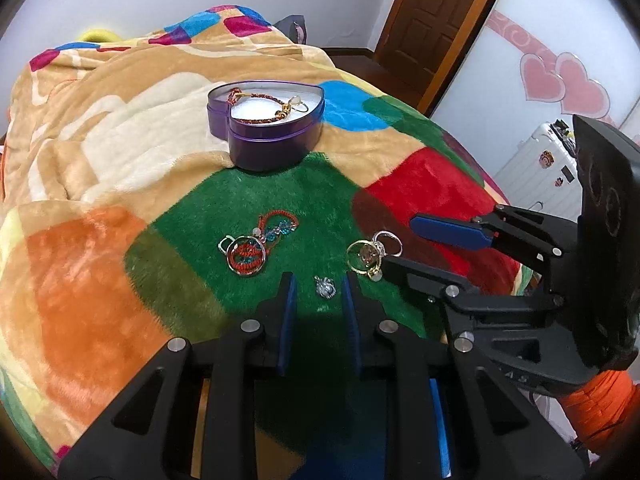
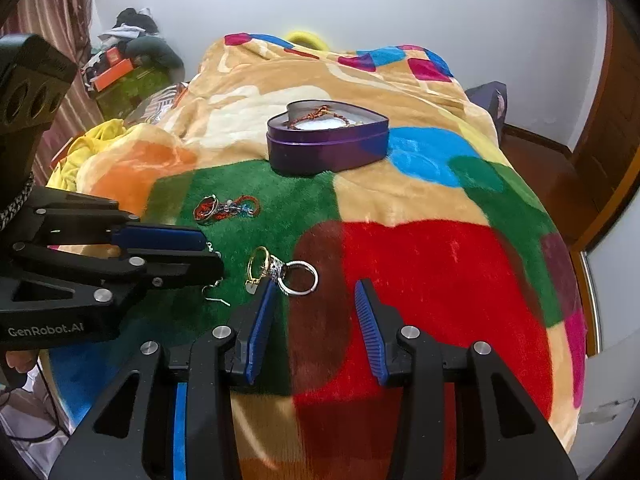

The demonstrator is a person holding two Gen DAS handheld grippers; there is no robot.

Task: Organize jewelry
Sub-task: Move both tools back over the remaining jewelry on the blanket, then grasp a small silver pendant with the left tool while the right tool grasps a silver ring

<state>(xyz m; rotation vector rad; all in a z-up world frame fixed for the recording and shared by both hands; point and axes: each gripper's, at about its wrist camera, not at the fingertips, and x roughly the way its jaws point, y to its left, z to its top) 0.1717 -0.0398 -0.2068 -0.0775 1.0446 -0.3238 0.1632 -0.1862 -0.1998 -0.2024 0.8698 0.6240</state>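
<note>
On the bed lies a plush blanket [image 1: 100,184] in patches of orange, green, red, blue and tan, and the jewelry sits on its green patch. Farthest left of the loose pieces is a round red-and-blue woven pendant [image 1: 246,257] in a silver ring, touching a red cord charm [image 1: 278,226] with blue beads that lies just beyond it. Near the middle, the left gripper [image 1: 319,286] points down at the green patch with its blue-padded fingers [image 1: 289,300] narrowly apart; a small silver earring [image 1: 325,287] lies on the blanket between the fingertips, and the pads do not press on it. From the right wrist view the earring's hook [image 2: 216,296] shows below that gripper. Far beyond, at the edge of the green, stands a purple heart-shaped tin [image 1: 272,142], open, with a white lining; a red braided bracelet [image 1: 256,120] and a gold hook piece [image 1: 294,106] lie inside it. To the right of the earring a gold ring [image 1: 363,257] and a silver ring [image 1: 387,240] lie touching each other, near the border of the green and dark red patches. The right gripper [image 2: 314,286] hangs over them with its fingers partly apart and nothing gripped; its left fingertip [image 2: 267,292] sits beside the gold ring, while the silver ring [image 2: 301,278] lies between the two tips.
</note>
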